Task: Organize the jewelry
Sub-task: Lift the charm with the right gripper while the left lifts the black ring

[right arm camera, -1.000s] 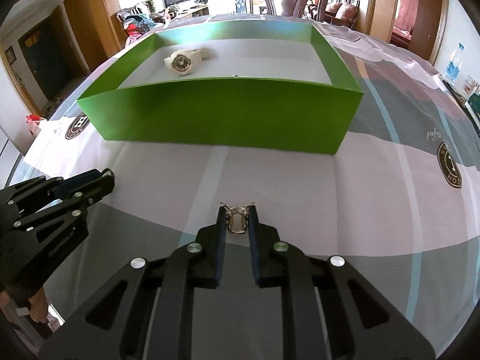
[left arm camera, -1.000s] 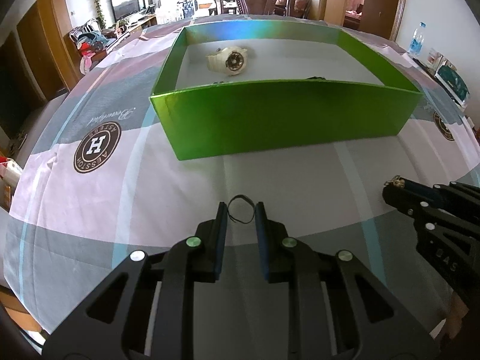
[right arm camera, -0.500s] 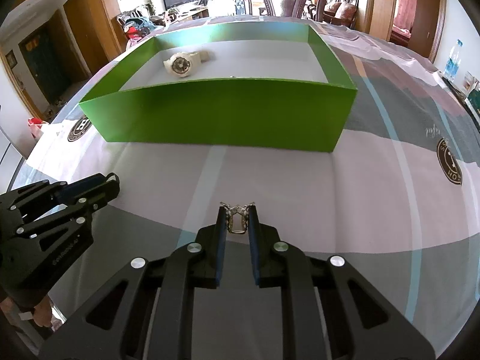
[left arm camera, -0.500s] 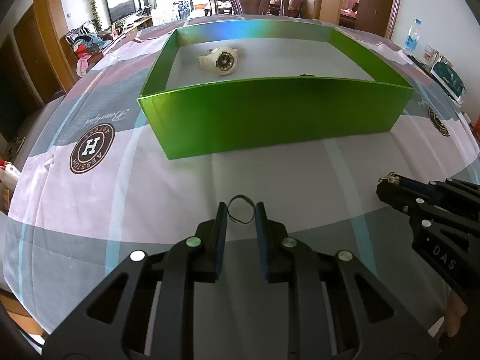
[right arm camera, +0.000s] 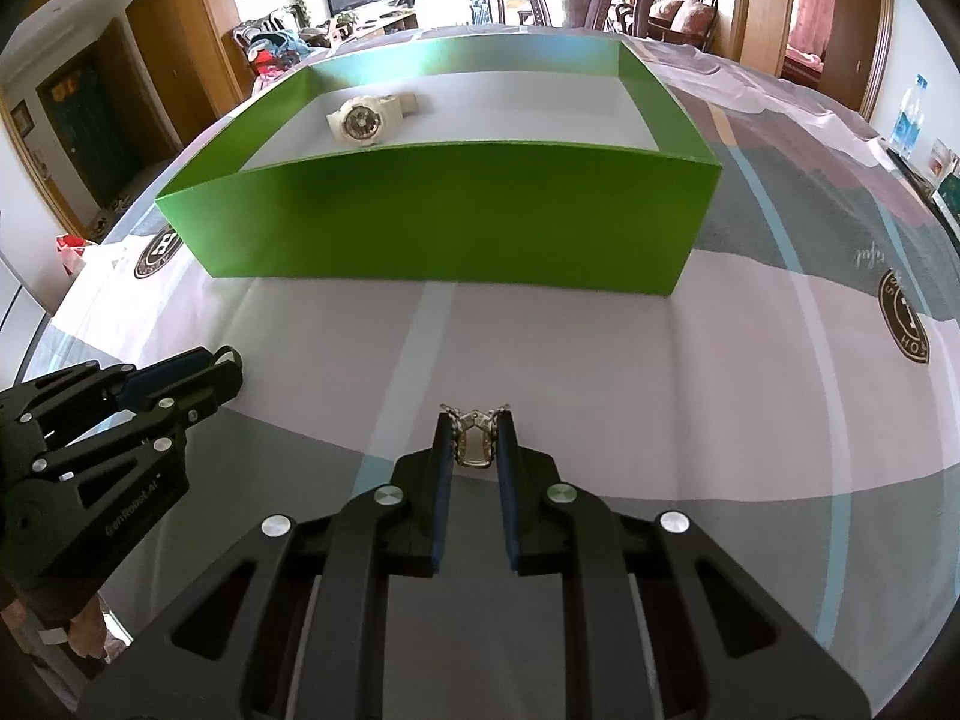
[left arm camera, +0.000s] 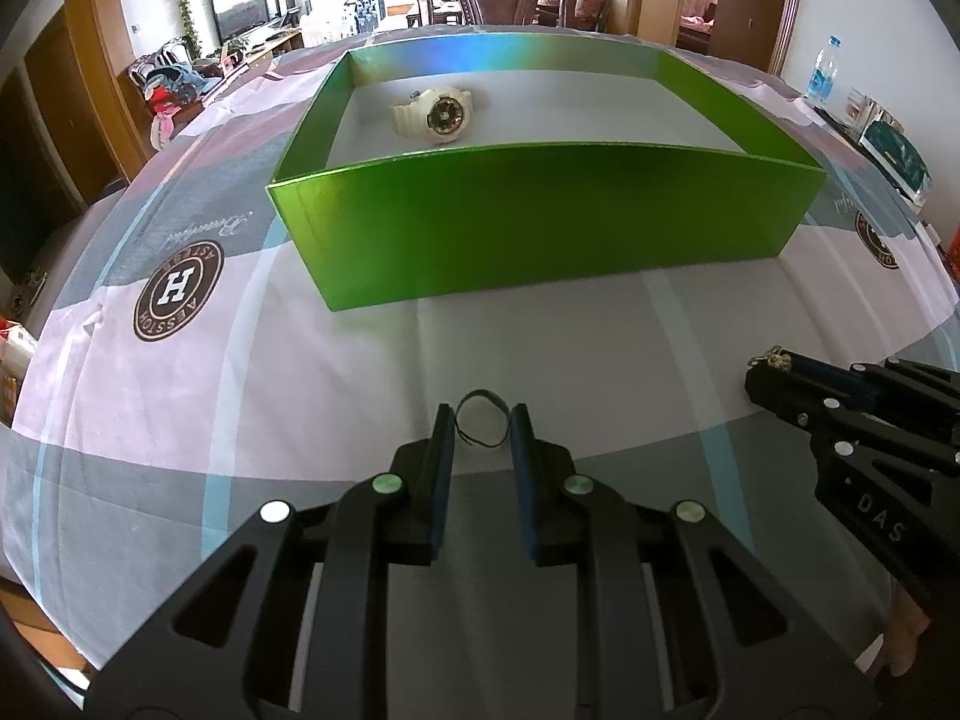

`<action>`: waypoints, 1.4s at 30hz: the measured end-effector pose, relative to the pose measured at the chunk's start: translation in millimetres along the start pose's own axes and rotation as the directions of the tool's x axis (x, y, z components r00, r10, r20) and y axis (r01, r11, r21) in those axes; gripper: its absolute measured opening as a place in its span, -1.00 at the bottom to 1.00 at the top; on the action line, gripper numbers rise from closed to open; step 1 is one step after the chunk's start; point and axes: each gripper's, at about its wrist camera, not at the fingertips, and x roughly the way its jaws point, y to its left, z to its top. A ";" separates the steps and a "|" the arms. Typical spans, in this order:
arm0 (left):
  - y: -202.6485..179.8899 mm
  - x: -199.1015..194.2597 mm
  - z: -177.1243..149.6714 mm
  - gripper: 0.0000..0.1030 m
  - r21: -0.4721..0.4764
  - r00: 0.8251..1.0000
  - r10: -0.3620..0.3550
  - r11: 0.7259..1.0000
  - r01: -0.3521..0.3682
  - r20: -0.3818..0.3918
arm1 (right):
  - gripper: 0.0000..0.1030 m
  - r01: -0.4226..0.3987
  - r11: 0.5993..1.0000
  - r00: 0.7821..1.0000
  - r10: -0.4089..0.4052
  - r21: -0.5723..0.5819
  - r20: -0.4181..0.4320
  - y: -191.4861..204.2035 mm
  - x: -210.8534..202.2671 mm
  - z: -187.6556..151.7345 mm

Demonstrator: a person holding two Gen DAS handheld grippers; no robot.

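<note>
The left gripper [left arm camera: 482, 420] pinches a thin black loop [left arm camera: 480, 423]; the right gripper [right arm camera: 474, 425] is clamped on a metal trinket [right arm camera: 474, 441]. Both hang before the green box [left arm camera: 540, 228], whose far-left corner holds 1 white watch [left arm camera: 433, 115].

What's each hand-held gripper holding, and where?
Left hand-held gripper: thin black loop, pinched by its sides. Right hand-held gripper: metallic ring-like piece, clamped across its sides.

The box [left arm camera: 540, 228] is glossy green outside with a pale grey floor. The watch [left arm camera: 435, 114] inside is cream with a dark, bronze-toned dial. The cloth [left arm camera: 240, 372] shows pink, grey and white blocks, light blue stripes and round brown emblems [left arm camera: 178, 291] bearing a white H. Both hand-held grippers are black with blue pads [right arm camera: 443, 480].
</note>
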 end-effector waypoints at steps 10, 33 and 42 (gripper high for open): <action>1.0 -0.2 0.2 -0.63 -0.007 1.000 -0.001 1.000 0.002 0.004 | -0.69 0.000 1.000 1.000 0.000 0.001 0.000 0.5 1.4 -0.3; 1.4 -14.1 0.2 -0.63 -0.013 0.999 -0.003 1.000 0.004 0.036 | -0.69 0.004 1.000 1.000 -0.004 0.012 0.018 -1.4 -5.5 0.0; -0.3 -31.8 9.3 -0.63 -0.012 0.997 -0.001 1.000 0.001 0.078 | -0.69 0.010 1.000 0.997 -0.011 0.003 0.079 -1.4 -25.6 12.1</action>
